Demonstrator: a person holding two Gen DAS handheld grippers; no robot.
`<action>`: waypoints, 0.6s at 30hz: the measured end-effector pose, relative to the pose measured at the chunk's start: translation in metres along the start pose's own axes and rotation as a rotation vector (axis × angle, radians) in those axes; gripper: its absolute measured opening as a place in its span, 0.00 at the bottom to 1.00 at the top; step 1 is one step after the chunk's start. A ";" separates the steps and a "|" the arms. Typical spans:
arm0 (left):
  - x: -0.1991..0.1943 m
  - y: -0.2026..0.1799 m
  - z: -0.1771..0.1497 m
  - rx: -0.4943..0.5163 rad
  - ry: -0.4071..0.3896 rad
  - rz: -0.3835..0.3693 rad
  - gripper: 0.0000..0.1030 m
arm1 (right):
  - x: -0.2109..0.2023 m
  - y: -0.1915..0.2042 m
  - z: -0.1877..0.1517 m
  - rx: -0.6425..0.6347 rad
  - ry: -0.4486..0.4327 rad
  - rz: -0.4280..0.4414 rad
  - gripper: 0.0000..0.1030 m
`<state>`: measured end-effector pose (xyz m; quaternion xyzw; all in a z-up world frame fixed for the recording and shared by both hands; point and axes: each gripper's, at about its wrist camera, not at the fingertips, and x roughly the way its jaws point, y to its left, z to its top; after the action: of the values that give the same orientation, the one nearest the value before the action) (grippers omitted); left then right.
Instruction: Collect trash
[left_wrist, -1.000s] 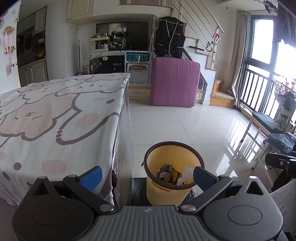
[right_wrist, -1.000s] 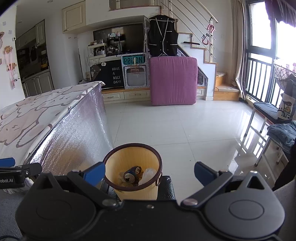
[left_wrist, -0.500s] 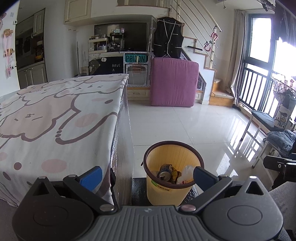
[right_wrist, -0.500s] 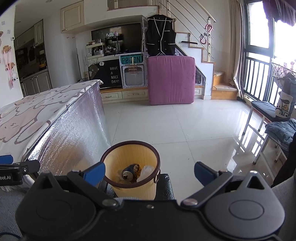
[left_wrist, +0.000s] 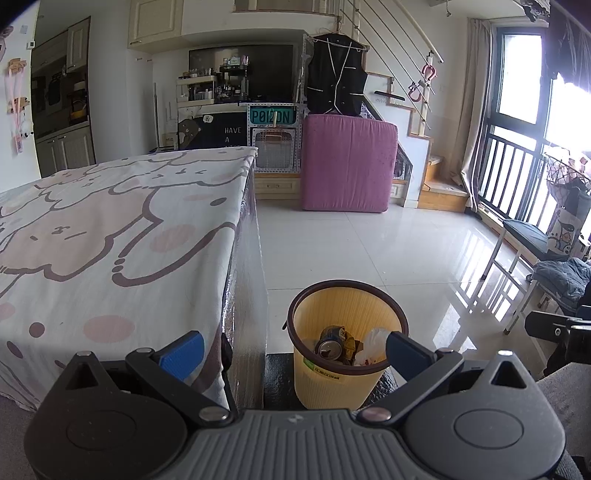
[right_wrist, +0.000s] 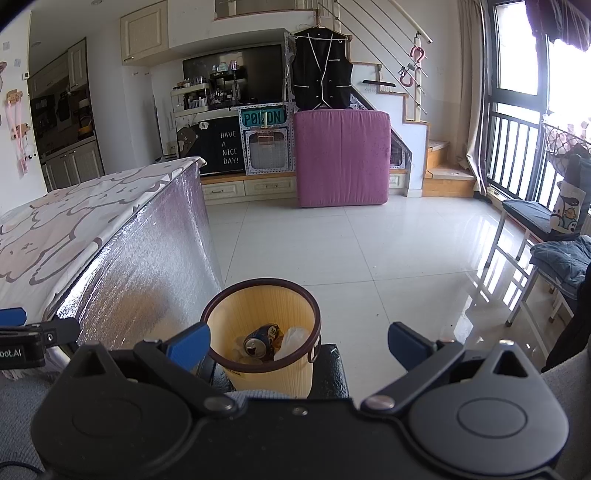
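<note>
Both grippers, left (left_wrist: 291, 349) and right (right_wrist: 297, 343), spread empty; can (left_wrist: 330, 345) and wrapper (left_wrist: 371, 343) binned at six o'clock in the bin (left_wrist: 314, 291), table (left_wrist: 110, 221) bare — looks about finished.

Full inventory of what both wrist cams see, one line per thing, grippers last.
Yellow ribbed plastic trash bin with dark rim: 1, on a black mat beside the table.
Crushed blue drink can: 1, inside the bin.
White crumpled plastic bag: 1, inside the bin, right of the can.
Table with pink cartoon-print cloth: 1, left, silvery side panel.
Purple upright cushion: 1, by the stairs.
Black vest with white trim: 1, hanging above the cushion.
Left gripper: black, blue pads, open, empty.
Right gripper: same, open, empty.
</note>
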<state>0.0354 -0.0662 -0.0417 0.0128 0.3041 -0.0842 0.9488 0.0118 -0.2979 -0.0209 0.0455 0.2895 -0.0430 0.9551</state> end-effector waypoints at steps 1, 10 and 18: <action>0.000 0.000 0.000 0.001 0.000 0.000 1.00 | 0.000 0.000 0.000 0.000 0.000 0.000 1.00; 0.000 0.000 0.000 0.001 -0.001 0.002 1.00 | 0.000 0.001 -0.001 0.001 0.000 0.000 1.00; 0.000 0.001 0.000 0.001 -0.001 0.002 1.00 | 0.000 0.000 0.000 0.001 0.001 0.001 1.00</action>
<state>0.0353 -0.0657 -0.0418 0.0135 0.3037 -0.0836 0.9490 0.0120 -0.2976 -0.0213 0.0460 0.2898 -0.0428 0.9550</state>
